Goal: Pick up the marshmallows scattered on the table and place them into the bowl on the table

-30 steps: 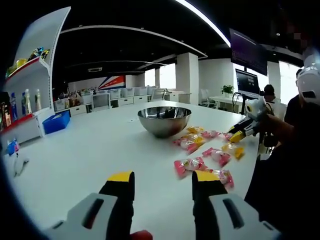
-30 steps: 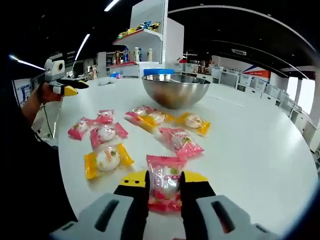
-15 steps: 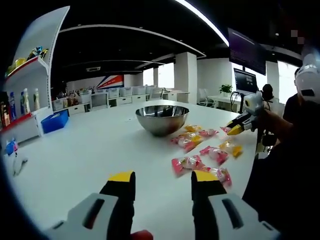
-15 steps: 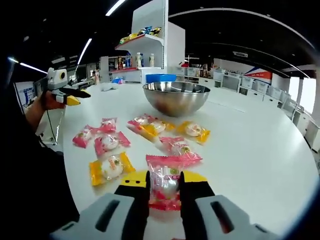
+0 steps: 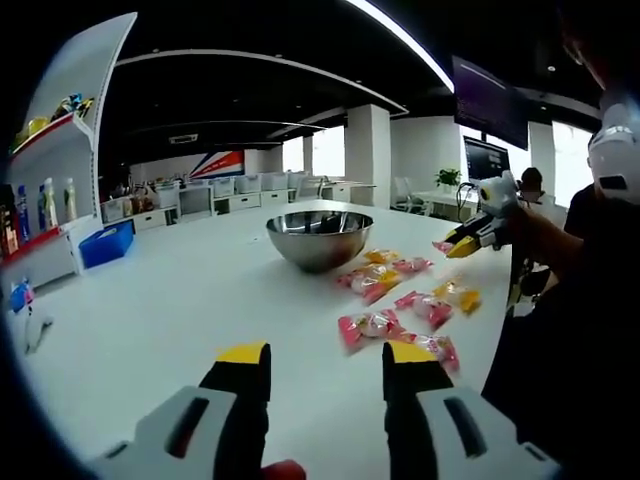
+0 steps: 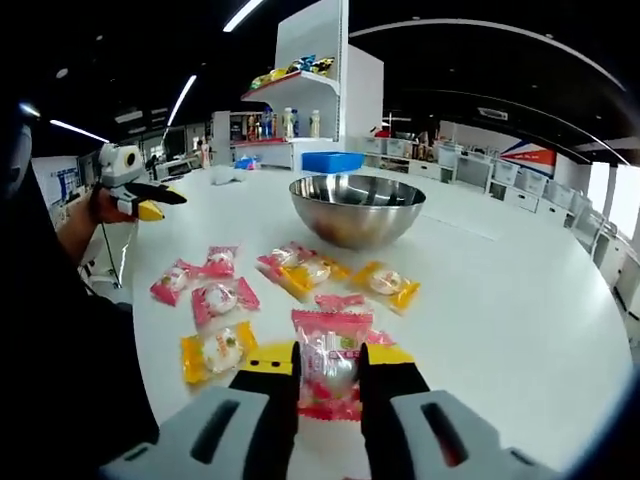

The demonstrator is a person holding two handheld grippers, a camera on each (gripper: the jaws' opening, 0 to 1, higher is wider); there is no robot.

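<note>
A steel bowl (image 5: 318,238) (image 6: 357,208) stands on the white table (image 5: 150,300). Several wrapped marshmallows lie in front of it, pink ones (image 5: 370,325) (image 6: 222,298) and yellow ones (image 5: 455,295) (image 6: 216,352). My right gripper (image 6: 329,358) is shut on a pink marshmallow packet (image 6: 330,335), held above the table short of the bowl. In the left gripper view it comes in from the right as the right gripper (image 5: 470,238), with the pink packet at its tip. My left gripper (image 5: 327,355) is open with nothing between its jaws, near the table's edge; the right gripper view has that left gripper (image 6: 135,195) off to the left.
A white shelf (image 5: 55,150) (image 6: 310,70) with bottles and a blue bin (image 5: 105,245) stand beyond the table's far side. A person (image 5: 590,250) stands at the table edge by the scattered packets. Bare table surface (image 6: 520,300) lies to the right of the bowl.
My right gripper has risen with the pink packet still held, and it has come a little closer to the bowl. My left gripper has stayed open and nearly still.
</note>
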